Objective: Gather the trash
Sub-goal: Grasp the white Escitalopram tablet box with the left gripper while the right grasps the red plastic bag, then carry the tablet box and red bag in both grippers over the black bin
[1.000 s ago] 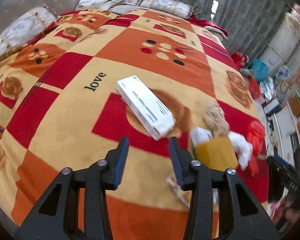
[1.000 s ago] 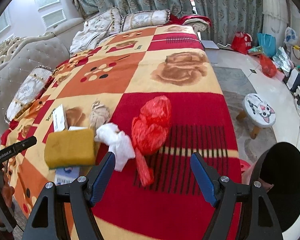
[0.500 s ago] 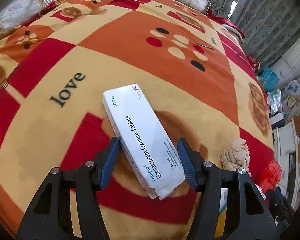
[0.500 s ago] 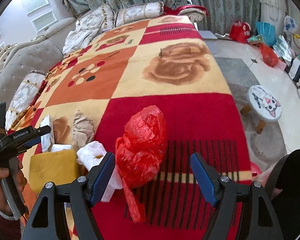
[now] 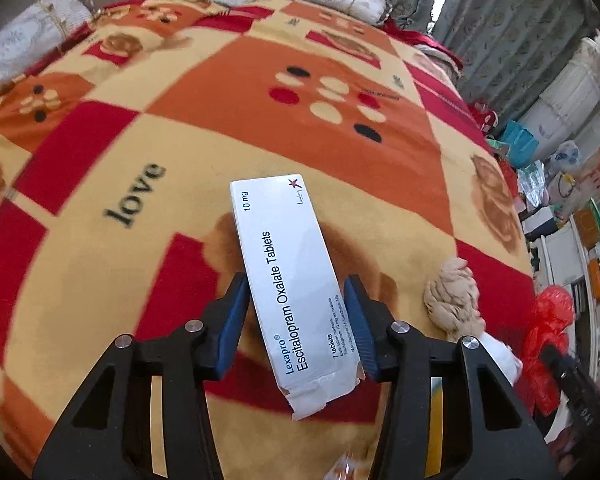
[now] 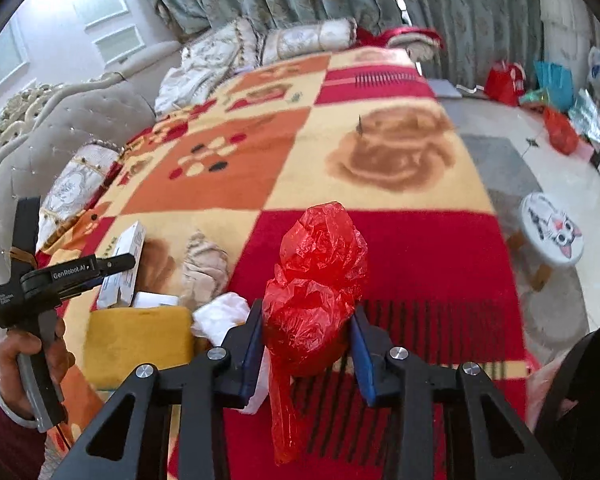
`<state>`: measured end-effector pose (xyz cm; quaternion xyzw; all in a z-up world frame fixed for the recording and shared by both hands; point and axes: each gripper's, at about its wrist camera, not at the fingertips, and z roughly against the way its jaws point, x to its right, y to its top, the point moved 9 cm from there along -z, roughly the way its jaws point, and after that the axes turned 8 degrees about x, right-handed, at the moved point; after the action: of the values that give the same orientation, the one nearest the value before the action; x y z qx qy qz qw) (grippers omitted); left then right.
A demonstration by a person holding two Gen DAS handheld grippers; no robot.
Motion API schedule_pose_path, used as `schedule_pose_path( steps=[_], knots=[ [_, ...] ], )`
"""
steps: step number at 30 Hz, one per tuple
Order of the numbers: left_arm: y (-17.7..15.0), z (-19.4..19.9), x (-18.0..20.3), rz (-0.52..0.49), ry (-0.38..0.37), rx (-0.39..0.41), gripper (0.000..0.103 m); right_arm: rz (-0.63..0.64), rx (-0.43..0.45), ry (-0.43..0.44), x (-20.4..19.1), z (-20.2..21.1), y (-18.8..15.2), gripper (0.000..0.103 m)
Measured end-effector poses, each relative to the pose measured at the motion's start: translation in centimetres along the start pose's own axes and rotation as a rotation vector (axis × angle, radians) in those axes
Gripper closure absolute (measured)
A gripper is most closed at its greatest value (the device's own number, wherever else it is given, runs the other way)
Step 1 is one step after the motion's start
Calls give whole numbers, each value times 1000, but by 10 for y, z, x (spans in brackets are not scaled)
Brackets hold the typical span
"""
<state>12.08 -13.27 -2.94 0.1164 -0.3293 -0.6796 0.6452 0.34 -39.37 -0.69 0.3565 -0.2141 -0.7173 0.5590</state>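
The left gripper has just been closing; its blue pads now press both long edges of the white tablet box, which lies on the patterned blanket and extends toward 12 o'clock. The right gripper has likewise just been closing; its pads pinch the lower part of the crumpled red plastic bag, which bulges toward 12 o'clock. At 9 o'clock from it lie a white tissue and a yellow sponge; a beige wad lies at 10 o'clock.
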Motion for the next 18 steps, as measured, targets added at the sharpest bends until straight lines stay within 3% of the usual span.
schedule_pose_path(
  steps=[6,18],
  knots=[
    [-5,46,8,-53,-5,38,56,12,22,-4,-5,29,-2,66],
    [-48,104,54,-154,-89,57,56,47,-21,18,-26,49,-46,65]
  ],
)
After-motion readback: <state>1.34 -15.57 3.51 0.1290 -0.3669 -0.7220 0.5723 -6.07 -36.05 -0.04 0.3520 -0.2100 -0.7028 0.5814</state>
